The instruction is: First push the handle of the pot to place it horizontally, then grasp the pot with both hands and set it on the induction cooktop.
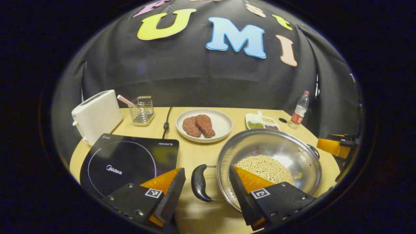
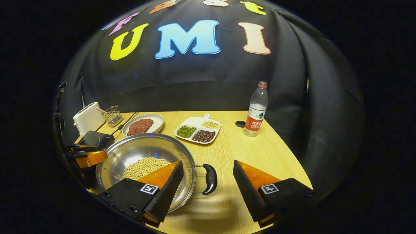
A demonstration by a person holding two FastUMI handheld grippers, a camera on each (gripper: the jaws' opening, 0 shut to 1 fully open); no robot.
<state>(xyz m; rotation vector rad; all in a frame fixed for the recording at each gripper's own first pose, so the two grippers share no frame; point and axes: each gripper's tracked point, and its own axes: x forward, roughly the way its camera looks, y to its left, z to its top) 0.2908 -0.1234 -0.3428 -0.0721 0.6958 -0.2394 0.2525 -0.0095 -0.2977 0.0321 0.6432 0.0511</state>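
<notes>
I see the pot [image 1: 269,162] sitting on the wooden table [image 1: 198,156], just to the right of the induction cooktop [image 1: 130,161]. The pot is shiny metal and has a heap of pale beans [image 1: 265,167] in it. It is not on the cooktop yet.

In the left gripper view, my left gripper [image 1: 207,187] has its tongs wide. They hold nothing. The pot's left handle [image 1: 199,182] shows in the gap between the two fingers, and one finger shows in front of the pot's rim.

In the right gripper view, my right gripper [image 2: 208,180] also has its tongs wide and holds nothing. The pot's right handle [image 2: 210,182] shows in the gap between them. One finger shows in front of the pot's rim, the other in front of bare table.

Behind the pot I see a white plate [image 1: 221,125] with two pieces of red meat [image 1: 198,125]. Next to it is a small white tray [image 2: 197,129] with green, dark and pale beans. A water bottle [image 2: 256,110] stands upright near the back right of the table. A white toaster [image 1: 97,115] and a little wire basket [image 1: 142,110] stand at the back left, behind the cooktop
</notes>
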